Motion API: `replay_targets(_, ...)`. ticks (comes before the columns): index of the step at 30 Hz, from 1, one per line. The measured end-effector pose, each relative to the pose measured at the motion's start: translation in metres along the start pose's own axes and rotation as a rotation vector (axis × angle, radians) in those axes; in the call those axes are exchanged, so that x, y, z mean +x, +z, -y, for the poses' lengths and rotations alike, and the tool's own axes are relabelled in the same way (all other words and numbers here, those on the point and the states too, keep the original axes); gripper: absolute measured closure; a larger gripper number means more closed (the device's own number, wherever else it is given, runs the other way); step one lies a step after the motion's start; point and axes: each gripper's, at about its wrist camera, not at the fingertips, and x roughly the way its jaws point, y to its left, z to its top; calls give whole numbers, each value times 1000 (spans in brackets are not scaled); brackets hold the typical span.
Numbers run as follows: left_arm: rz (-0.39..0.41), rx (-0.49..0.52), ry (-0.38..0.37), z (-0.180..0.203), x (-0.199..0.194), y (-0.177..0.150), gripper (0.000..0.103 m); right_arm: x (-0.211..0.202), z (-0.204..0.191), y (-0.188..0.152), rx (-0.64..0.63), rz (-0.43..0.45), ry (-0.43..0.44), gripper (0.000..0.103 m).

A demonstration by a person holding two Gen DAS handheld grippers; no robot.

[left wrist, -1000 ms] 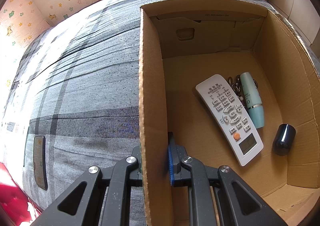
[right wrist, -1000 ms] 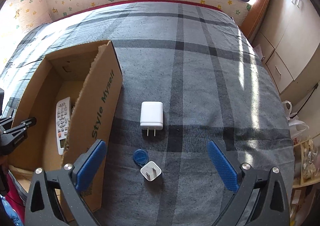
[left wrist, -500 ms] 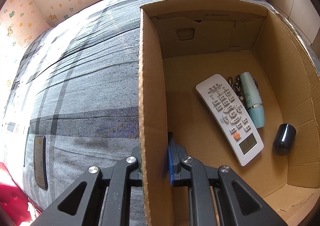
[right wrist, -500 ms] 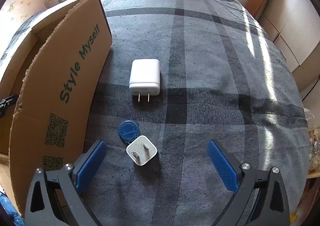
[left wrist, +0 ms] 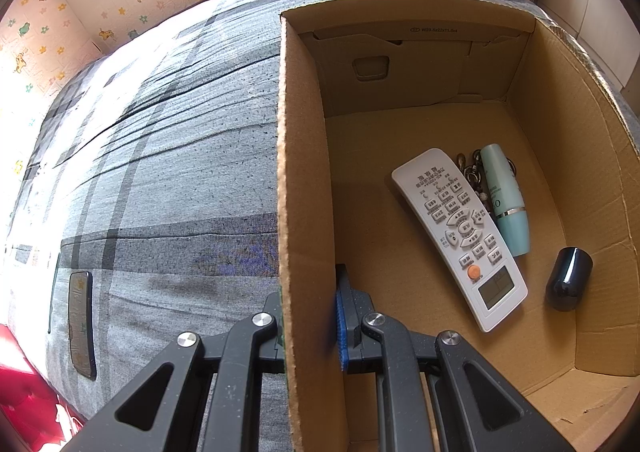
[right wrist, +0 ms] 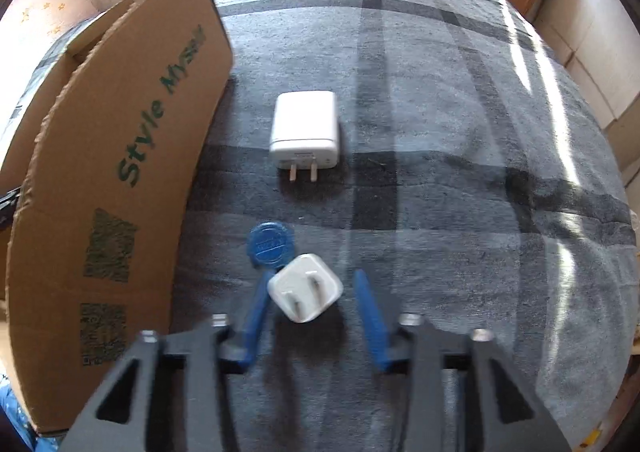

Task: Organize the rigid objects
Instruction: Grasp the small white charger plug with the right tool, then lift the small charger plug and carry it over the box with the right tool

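Small white plug [right wrist: 306, 288] between closing right hand-held gripper [right wrist: 312, 306] pads, seemingly untouched, left clamping cardboard box wall [left wrist: 304, 212]

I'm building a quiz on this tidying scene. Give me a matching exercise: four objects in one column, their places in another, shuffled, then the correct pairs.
Things:
1. white remote
2. small white plug
3. large white charger
4. blue cap

Places:
A. on the bedspread, apart, farther from the camera
B. inside the cardboard box
C. between the right tool's pads
D. on the bedspread, touching the small plug

Pairs: 1-B, 2-C, 3-A, 4-D
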Motion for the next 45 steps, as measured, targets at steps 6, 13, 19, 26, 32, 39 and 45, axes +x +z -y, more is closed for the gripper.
replay_targets(6, 0, 0, 0, 0, 0, 0, 89, -5, -9, 0, -15, 6, -10, 68)
replay_targets(13, 1, 2, 1, -1, 0, 0, 89, -14, -11, 5, -25, 16, -13, 68)
replay_targets(19, 3, 2, 2, 1, -1, 0, 89, -27, -15, 11, -28, 30, -19, 68)
replay_targets(26, 4, 1, -1, 2, -2, -1, 89, -49, -24, 20, -50, 59, -24, 68)
replay_targets(32, 6, -1, -5, 1, -3, -2, 89, -68, -35, 32, -70, 92, -27, 68)
replay_targets(39, 9, -4, -11, 0, -3, -3, 89, -88, -55, 48, -103, 132, -16, 68)
replay_targets(45, 10, -6, -16, -2, -3, -4, 89, -98, -76, 61, -137, 158, -1, 68)
